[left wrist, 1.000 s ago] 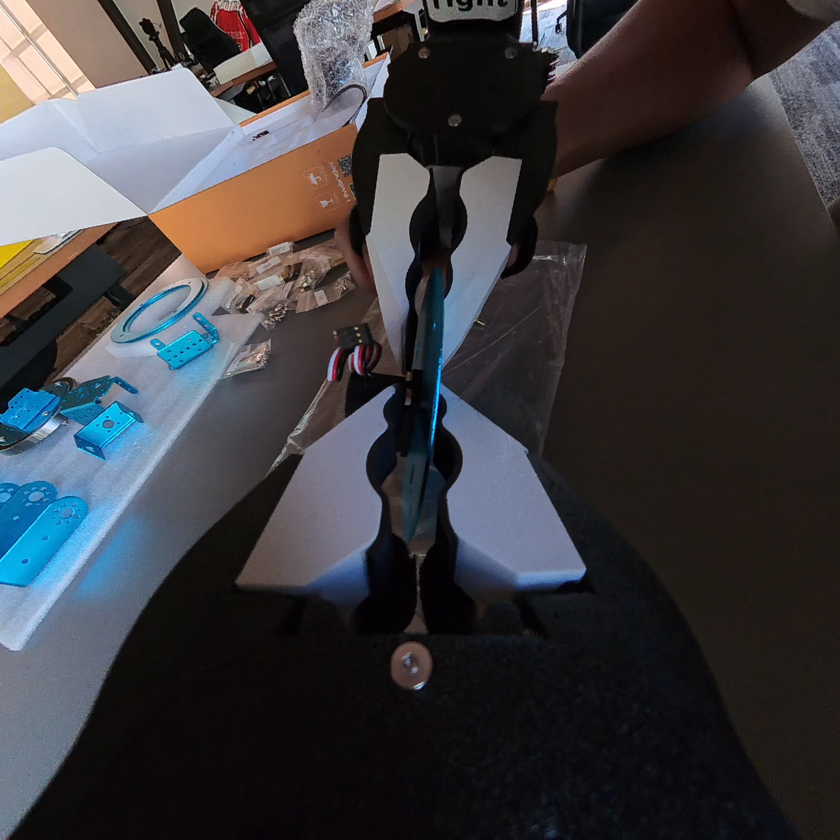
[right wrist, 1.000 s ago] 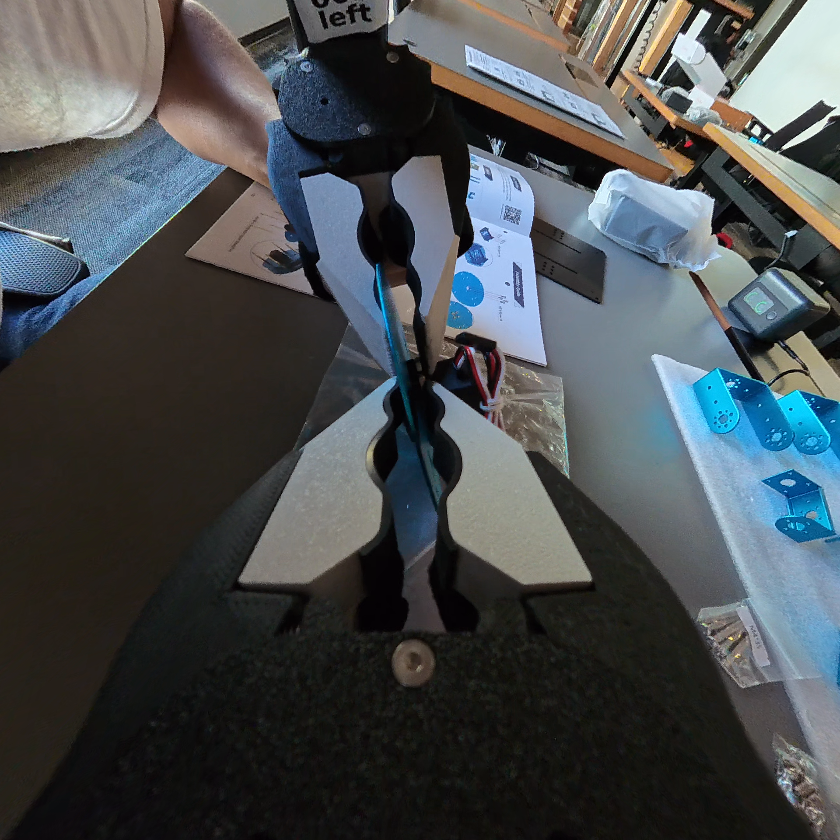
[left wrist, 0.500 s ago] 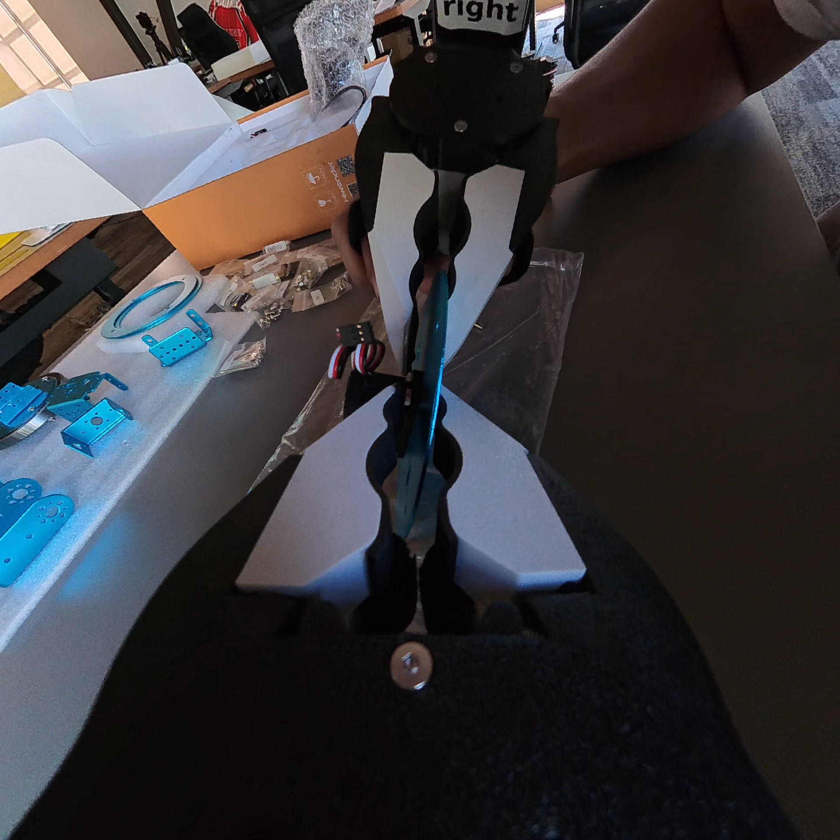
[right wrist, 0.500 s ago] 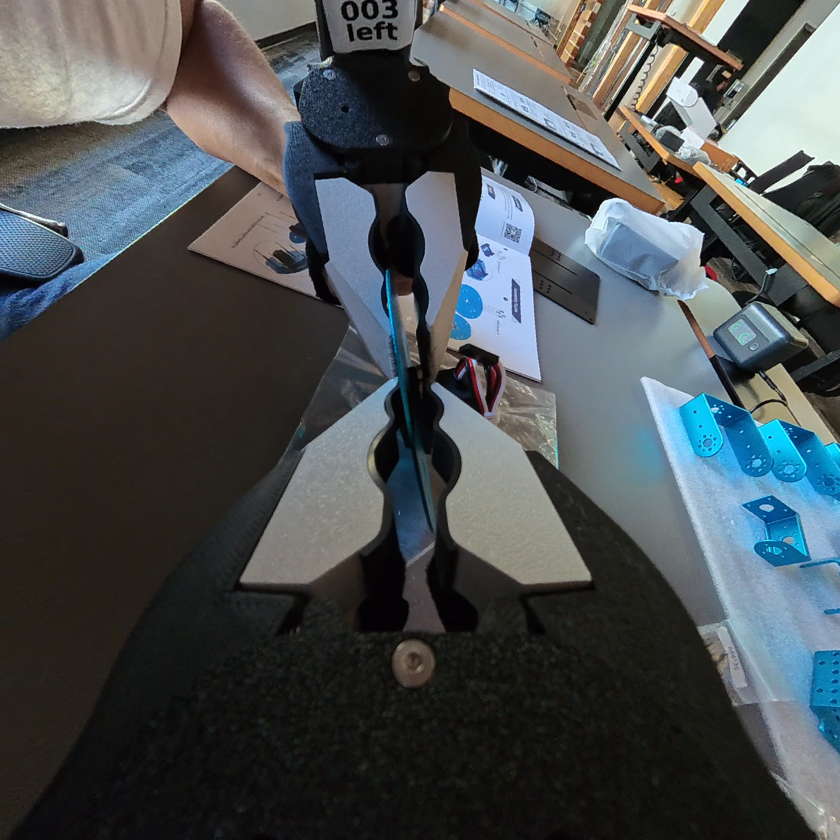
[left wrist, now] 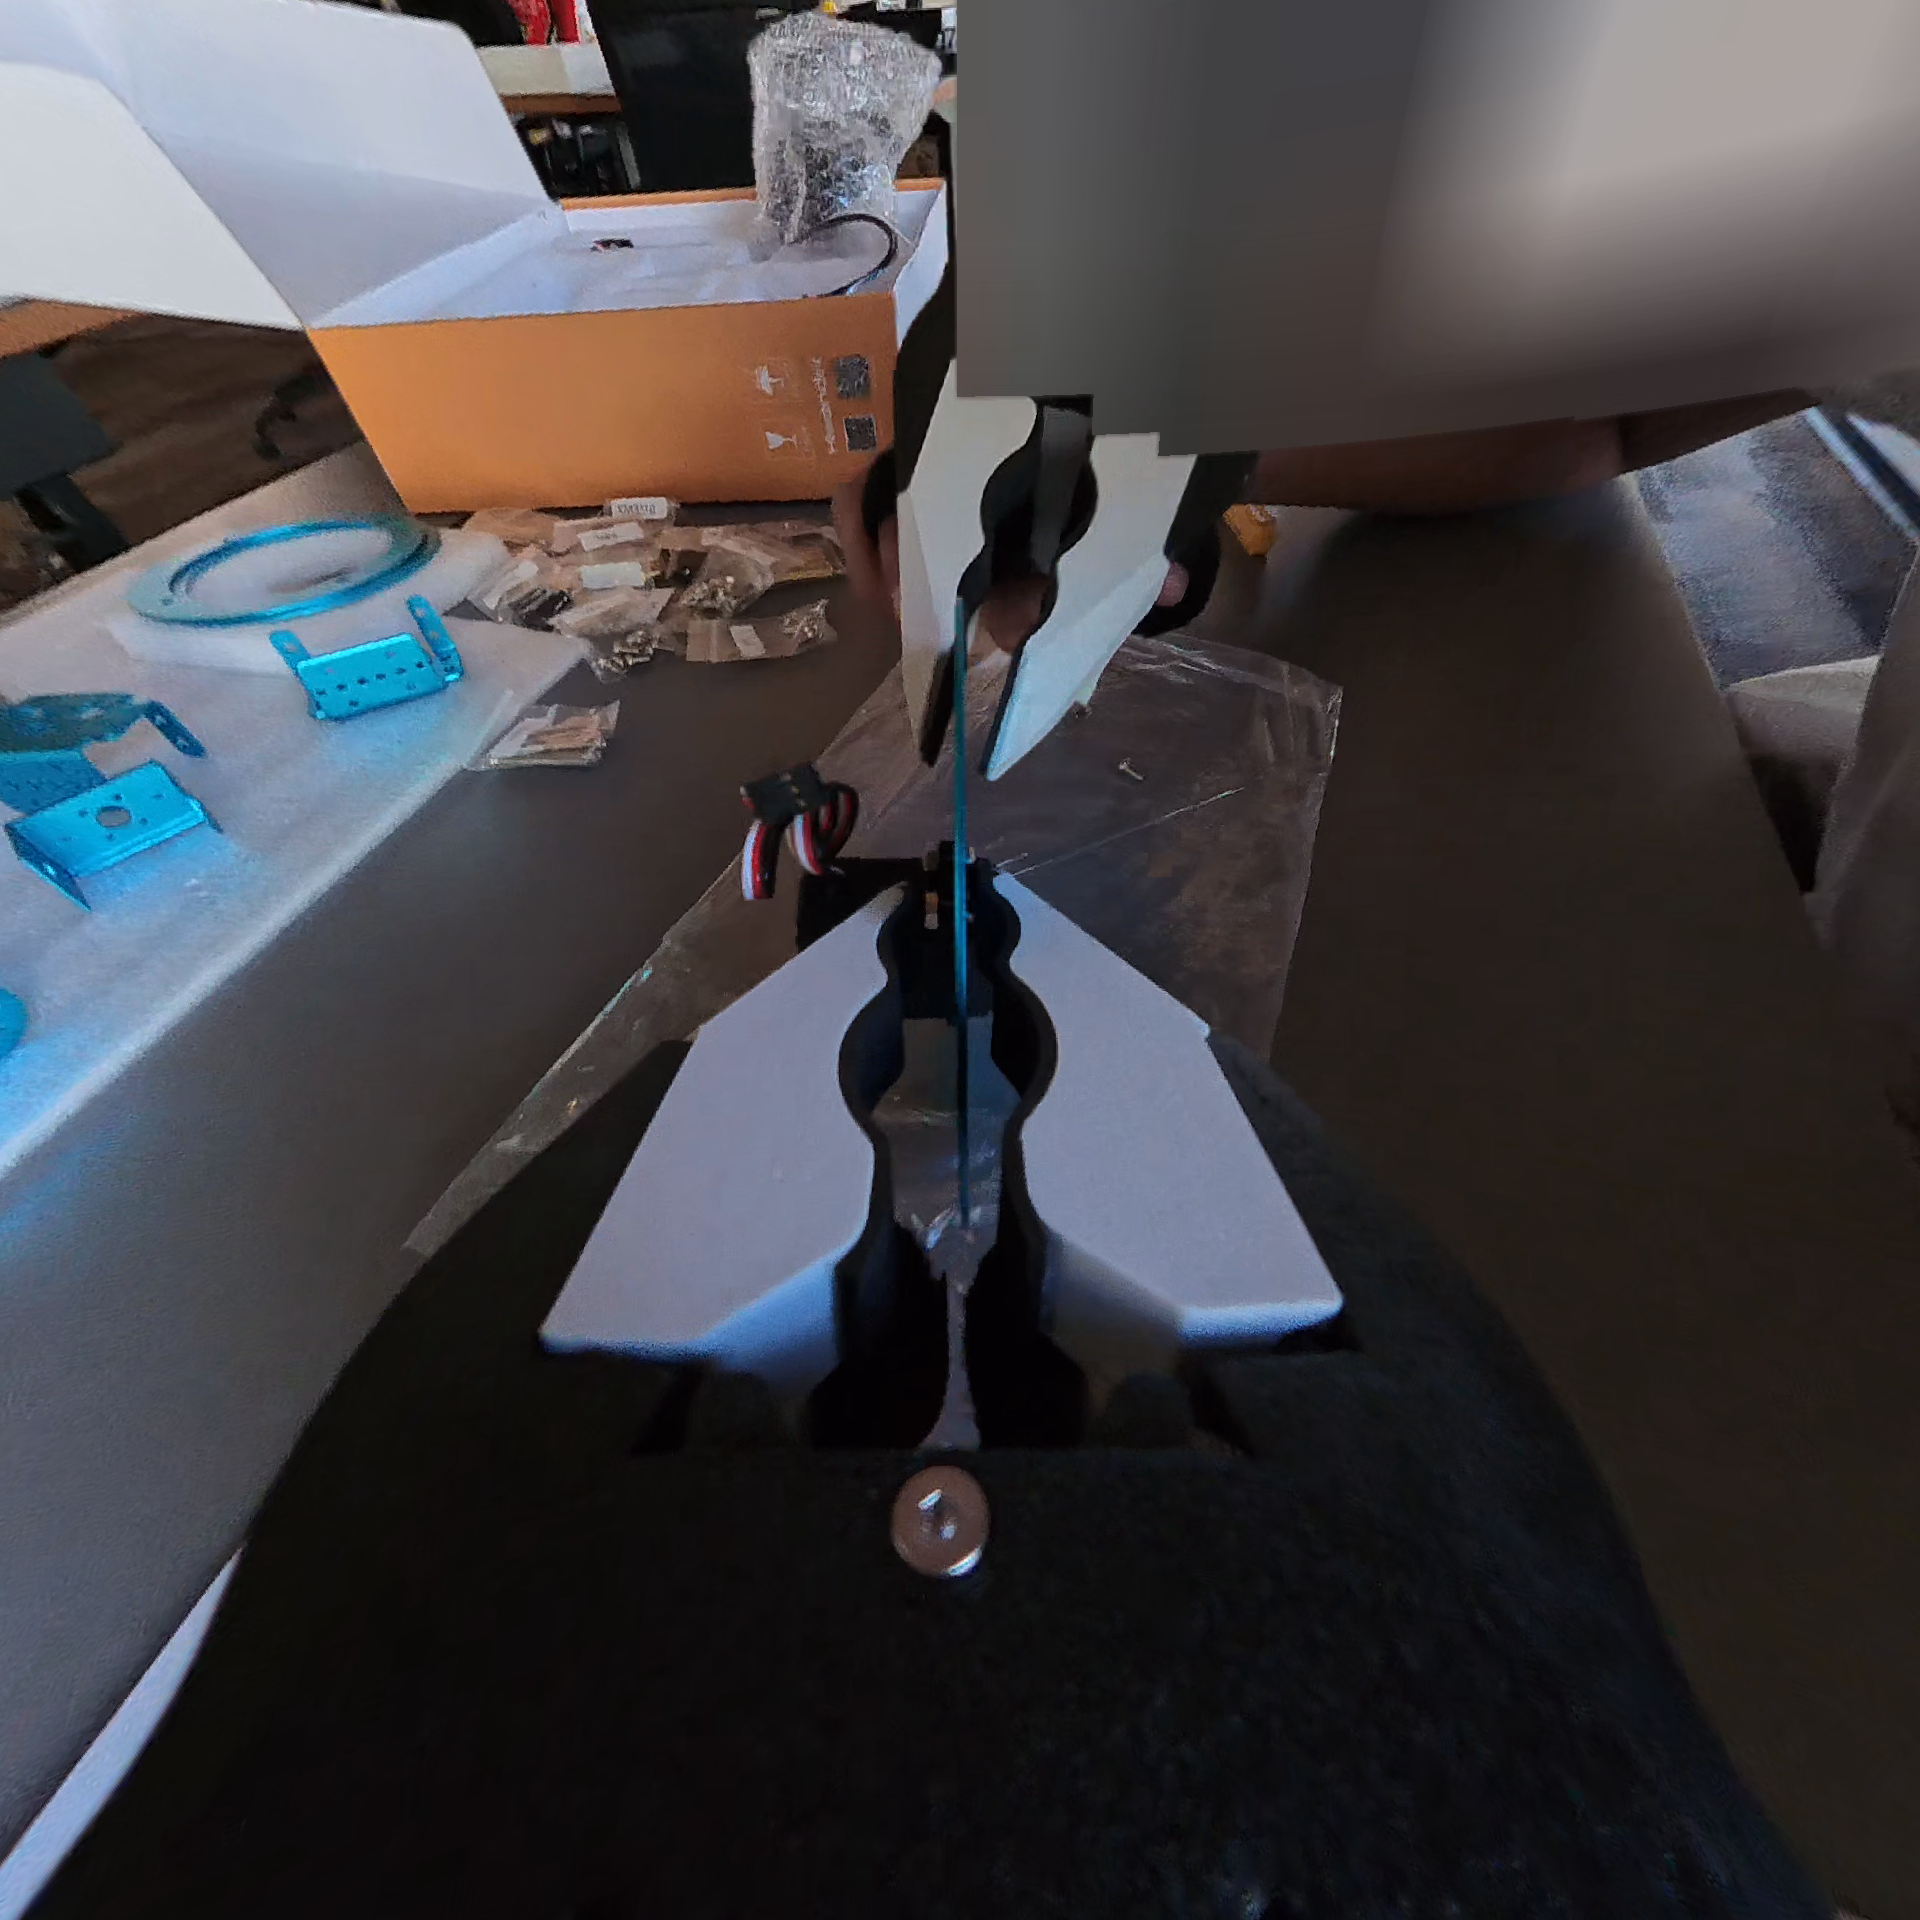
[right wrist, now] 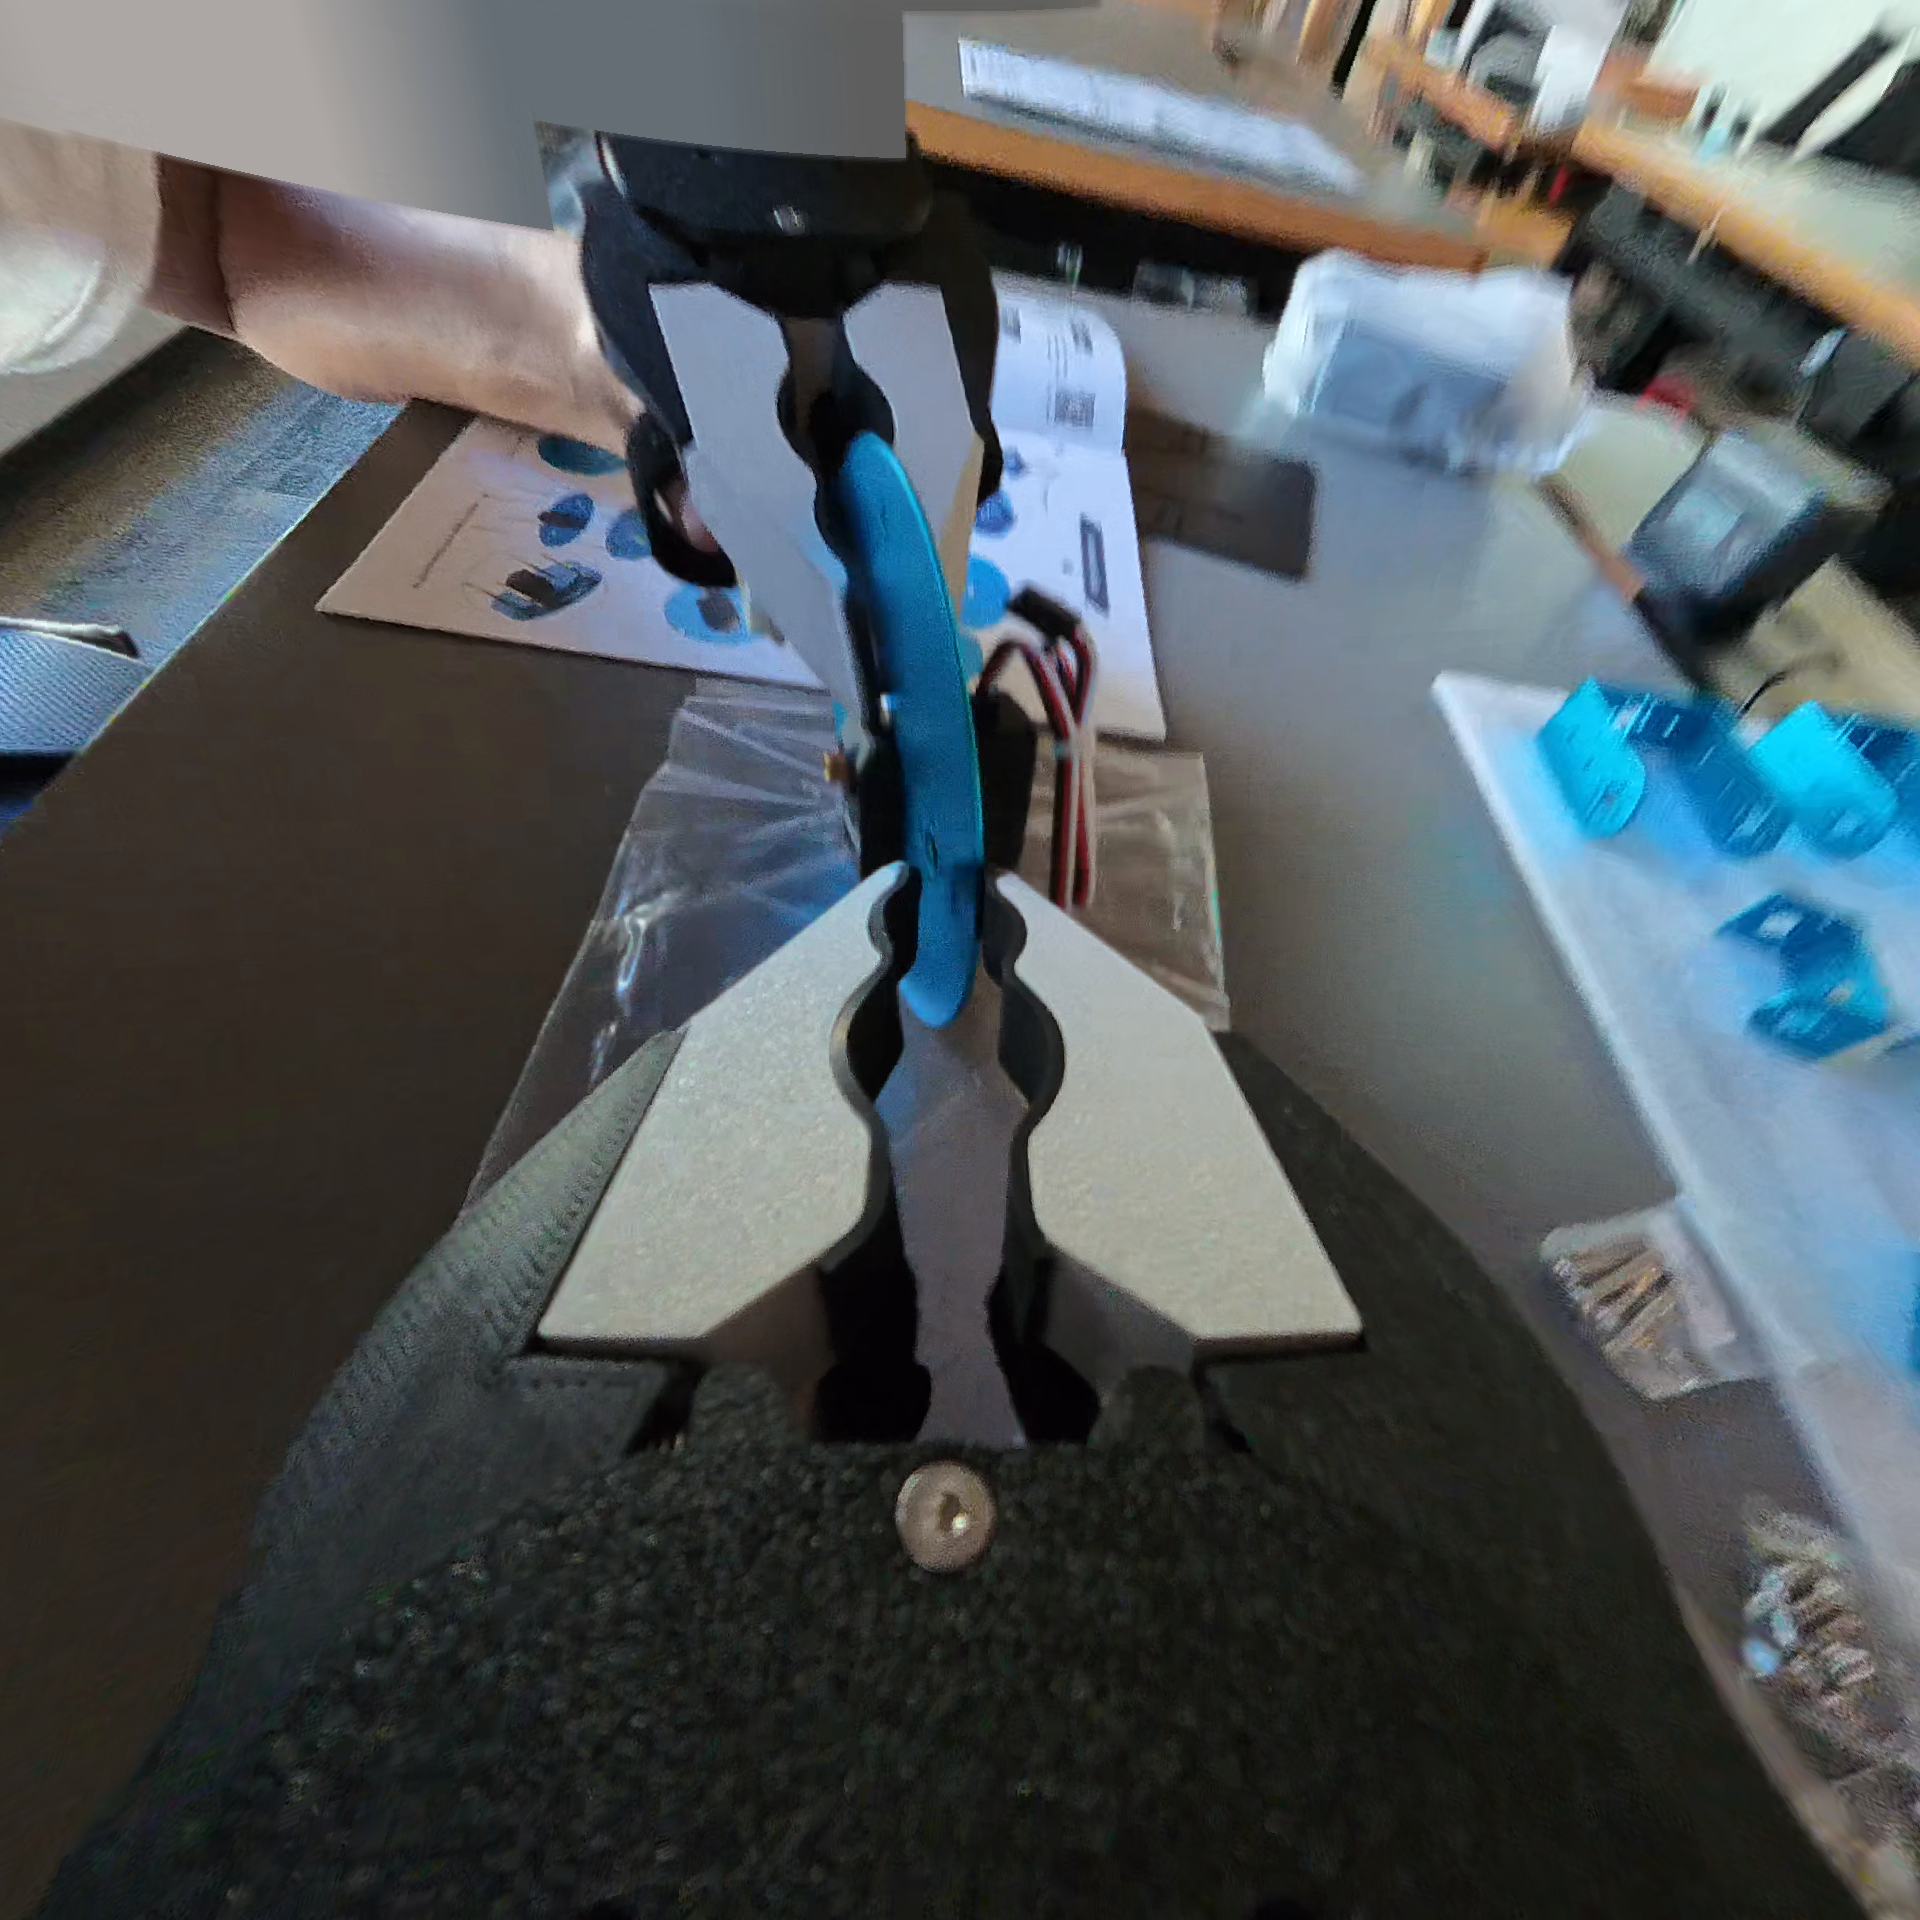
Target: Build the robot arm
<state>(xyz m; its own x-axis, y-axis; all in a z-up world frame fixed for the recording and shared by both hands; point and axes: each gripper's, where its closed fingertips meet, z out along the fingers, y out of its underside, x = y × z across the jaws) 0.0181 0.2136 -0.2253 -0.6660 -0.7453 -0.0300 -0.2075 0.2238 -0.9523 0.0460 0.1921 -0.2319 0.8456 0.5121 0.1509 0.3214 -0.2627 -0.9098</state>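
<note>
A thin blue metal disc (left wrist: 959, 987) is held on edge above the table between the two grippers. My left gripper (left wrist: 951, 883) is shut on one edge of it. It also shows in the right wrist view (right wrist: 883, 717), clamped on the disc (right wrist: 914, 707). My right gripper (right wrist: 943, 883) is slightly open, with the disc's other edge loose between its fingertips. It also shows in the left wrist view (left wrist: 964, 748). A black servo (right wrist: 1003, 748) with red, white and black wires (left wrist: 800, 831) sits against the disc's side.
A clear plastic bag (left wrist: 1143, 810) lies under the grippers. An open orange box (left wrist: 603, 395), bags of screws (left wrist: 675, 582) and a white foam sheet (left wrist: 208, 935) with blue brackets (left wrist: 364, 665) lie to the left. An open booklet (right wrist: 582, 561) and more blue brackets (right wrist: 1714, 790) show in the right wrist view. Some 4 centimetres of space lies between my two pairs of fingers.
My right gripper's fingers have parted a little and it has drawn back, so the disc now reaches only its fingertips. The disc has turned slightly. The left gripper keeps its hold.
</note>
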